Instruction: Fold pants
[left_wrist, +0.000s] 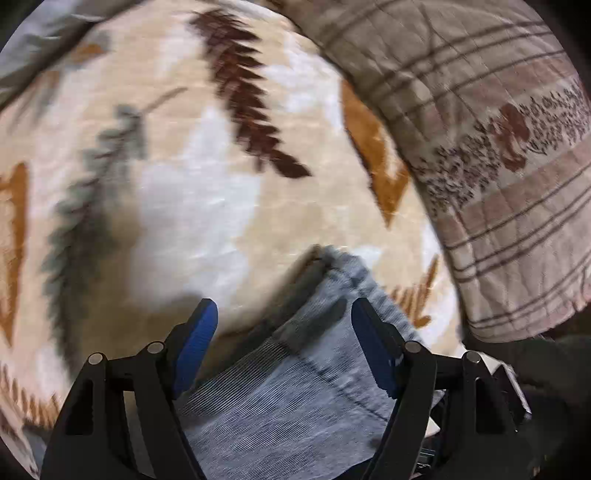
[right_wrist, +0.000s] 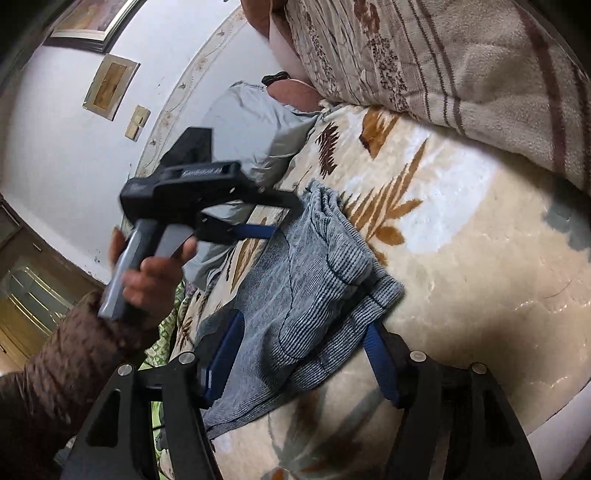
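Grey-blue ribbed pants (right_wrist: 310, 295) lie folded on a cream blanket with a leaf pattern (right_wrist: 461, 266). My right gripper (right_wrist: 303, 350) stands low over their near end. Its blue pads sit either side of the cloth without pinching it. A hand (right_wrist: 155, 273) in a brown quilted sleeve holds my left gripper (right_wrist: 277, 218) over the far end of the pants, pointing steeply down. In the left wrist view the left gripper (left_wrist: 284, 310) is open. The pants (left_wrist: 295, 387) lie flat under the gap, and their corner (left_wrist: 332, 258) is just ahead of the fingertips.
A striped, flower-printed quilt (left_wrist: 498, 129) is bunched along the far right of the blanket (left_wrist: 184, 184). A grey pillow (right_wrist: 251, 122) lies against the white wall (right_wrist: 66, 147), which carries framed pictures and a switch. A green patterned cloth (right_wrist: 166, 325) shows at the bed's edge.
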